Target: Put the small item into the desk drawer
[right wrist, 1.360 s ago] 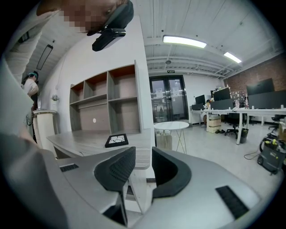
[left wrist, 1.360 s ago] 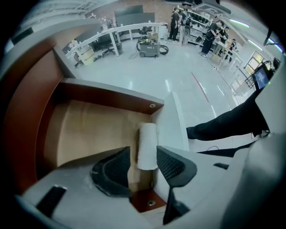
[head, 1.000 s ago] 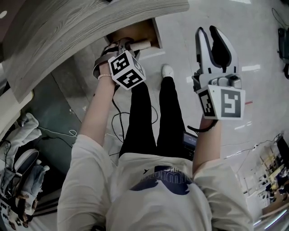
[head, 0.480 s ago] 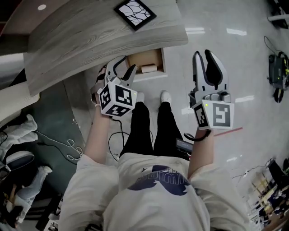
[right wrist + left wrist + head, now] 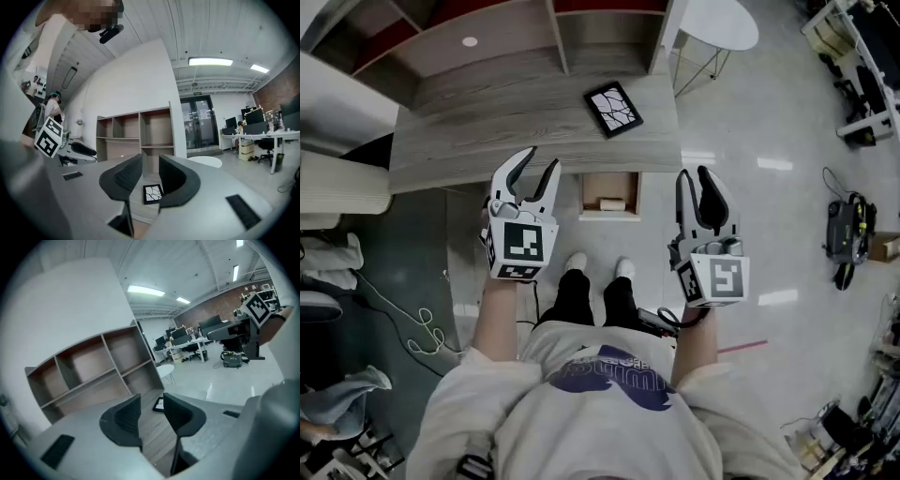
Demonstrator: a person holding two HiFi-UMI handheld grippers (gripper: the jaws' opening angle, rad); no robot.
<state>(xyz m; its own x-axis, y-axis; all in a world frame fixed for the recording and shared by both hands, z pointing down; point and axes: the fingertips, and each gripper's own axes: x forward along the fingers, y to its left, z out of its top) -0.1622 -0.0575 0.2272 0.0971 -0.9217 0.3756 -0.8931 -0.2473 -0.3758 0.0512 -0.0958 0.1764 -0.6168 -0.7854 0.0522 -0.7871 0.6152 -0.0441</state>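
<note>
The desk drawer [image 5: 630, 195] stands pulled out under the front edge of the grey wooden desk [image 5: 487, 131]. A small beige item [image 5: 611, 203] lies inside it. My left gripper [image 5: 537, 169] hovers left of the drawer, over the desk's front edge. Its jaws are open with nothing between them and are closing a little. In the left gripper view the left gripper [image 5: 152, 404] points along the desk top. My right gripper [image 5: 694, 183] is held right of the drawer above the floor, open and empty. In its own view the right gripper [image 5: 150, 171] frames a picture tile.
A black-framed picture tile [image 5: 613, 108] lies on the desk. An open shelf unit [image 5: 553, 37] stands behind it, with a white round table [image 5: 717, 23] to the right. The person's feet [image 5: 598, 265] are below the drawer. Cables [image 5: 417, 323] trail on the floor at the left.
My left gripper has drawn back out of the drawer and left the beige item inside. Both grippers have risen and pulled back, so the whole desk now shows.
</note>
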